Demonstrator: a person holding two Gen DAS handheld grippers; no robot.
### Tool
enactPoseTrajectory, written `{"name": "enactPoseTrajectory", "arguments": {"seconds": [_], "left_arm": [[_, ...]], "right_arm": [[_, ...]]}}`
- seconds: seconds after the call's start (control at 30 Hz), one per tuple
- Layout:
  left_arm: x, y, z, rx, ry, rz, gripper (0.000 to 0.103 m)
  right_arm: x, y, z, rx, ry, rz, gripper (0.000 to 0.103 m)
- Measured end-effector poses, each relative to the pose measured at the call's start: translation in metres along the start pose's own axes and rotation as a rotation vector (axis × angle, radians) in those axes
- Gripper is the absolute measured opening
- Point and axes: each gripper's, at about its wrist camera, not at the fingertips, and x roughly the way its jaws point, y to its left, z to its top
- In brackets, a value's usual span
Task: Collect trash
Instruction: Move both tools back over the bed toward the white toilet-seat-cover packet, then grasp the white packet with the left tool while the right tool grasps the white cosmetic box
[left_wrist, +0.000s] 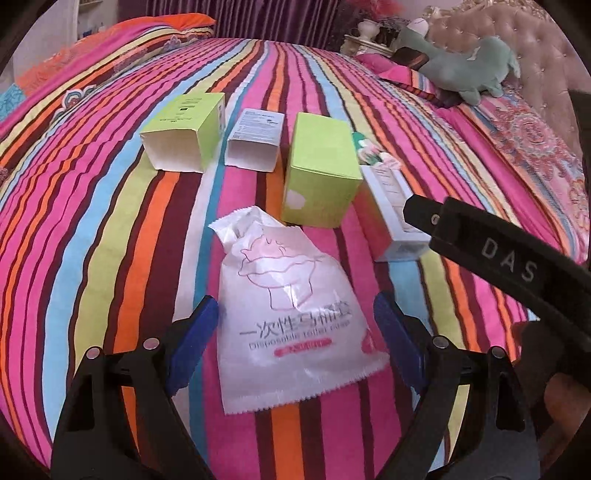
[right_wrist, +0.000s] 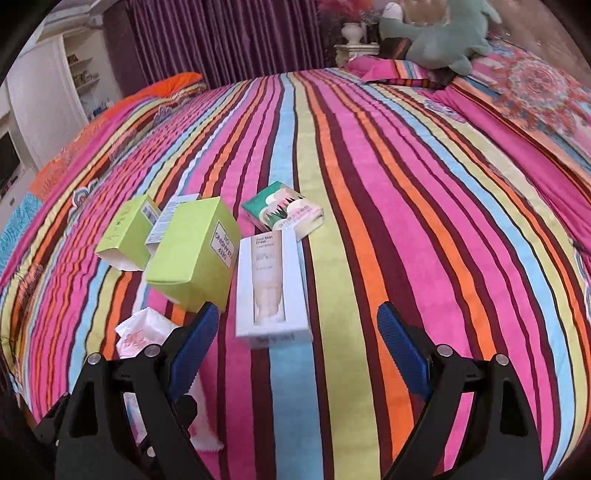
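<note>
Trash lies on a striped bedspread. A torn white plastic wrapper lies between the open blue fingers of my left gripper. Beyond it are an open green box, a white box, a closed green box, a long white box and a small teal-and-pink box. My right gripper is open just in front of the long white box. The right view also shows the green boxes, the teal-and-pink box and the wrapper.
The right gripper's black body crosses the left view at right. A green plush toy and pillows lie by the tufted headboard. Purple curtains and a white shelf unit stand beyond the bed.
</note>
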Motion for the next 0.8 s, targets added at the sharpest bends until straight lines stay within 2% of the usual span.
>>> {"name": "enactPoseTrajectory", "arguments": {"seconds": [0.2,0.5,0.57,0.6,0.63,0.67,0.8], "left_arm": [[0.019,0.011,0.003,-0.060,0.030,-0.006,0.084],[0.030,0.005,0.009,0.011,-0.006,0.059,0.082],[0.029,0.004,0.007,0.046,-0.019,0.064,0.075],[0.029,0.005,0.007,0.054,-0.021,0.057,0.074],[0.028,0.007,0.007,0.061,-0.023,0.050,0.072],[0.027,0.009,0.007,0.067,-0.022,0.040,0.071],[0.021,0.016,0.006,0.067,-0.018,0.015,0.069]], "right_arm": [[0.027,0.011,0.008,-0.063,0.046,-0.022,0.083],[0.054,0.015,0.006,-0.108,0.087,-0.068,0.081],[0.055,0.013,0.004,-0.098,0.099,-0.065,0.065],[0.054,0.012,0.004,-0.092,0.096,-0.063,0.062],[0.051,0.010,0.004,-0.083,0.093,-0.062,0.049],[0.048,0.008,0.003,-0.069,0.093,-0.056,0.046],[0.042,0.005,-0.003,-0.032,0.100,-0.031,0.046]]}}
